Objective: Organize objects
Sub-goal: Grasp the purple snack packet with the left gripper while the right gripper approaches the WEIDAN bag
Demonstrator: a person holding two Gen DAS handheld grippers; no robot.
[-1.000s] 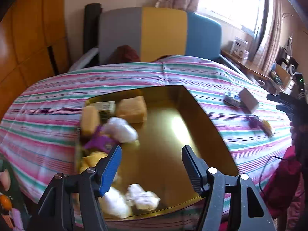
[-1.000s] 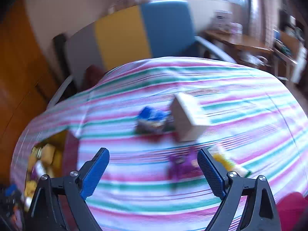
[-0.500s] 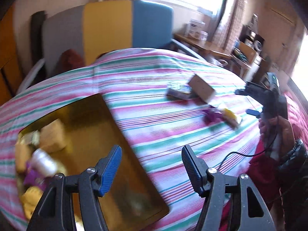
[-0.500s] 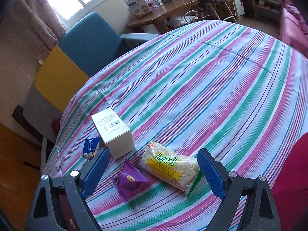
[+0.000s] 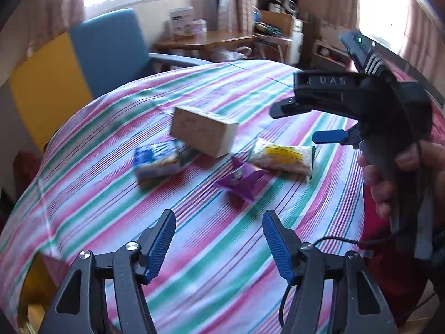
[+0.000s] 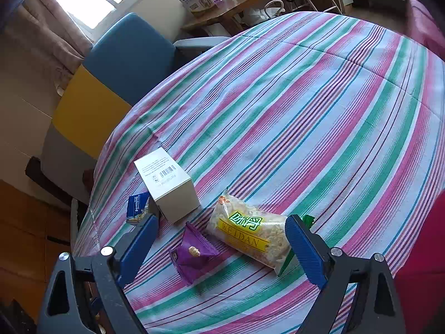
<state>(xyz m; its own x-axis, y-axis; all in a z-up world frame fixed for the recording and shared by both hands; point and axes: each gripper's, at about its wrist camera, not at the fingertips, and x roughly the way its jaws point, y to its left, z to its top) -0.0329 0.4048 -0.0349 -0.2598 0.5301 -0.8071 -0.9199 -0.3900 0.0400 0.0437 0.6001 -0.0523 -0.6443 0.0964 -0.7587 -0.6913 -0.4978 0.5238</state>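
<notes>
1. Right gripper (image 6: 222,246): fingers spread wide, nothing gripped. It is held over the striped cloth (image 6: 319,105) on the table, with the purple sachet (image 6: 194,256) seen between the fingers.
2. Noodle packet (image 6: 250,233) is laid at 3 o'clock of the sachet, just beside it; its far end is partly covered by the right finger.
3. White box (image 6: 169,186) is placed at 11 o'clock of the sachet. Blue packet (image 6: 137,207) is at the box's 9 o'clock, touching or nearly so.
4. Left gripper (image 5: 218,246): fingers moderately open, empty, held above bare cloth. All four items are seen at its 12 o'clock, somewhat blurred.
5. Right hand (image 5: 400,175) is seen at 3 o'clock in the left wrist view, wrapped round the gripper handle.
</notes>
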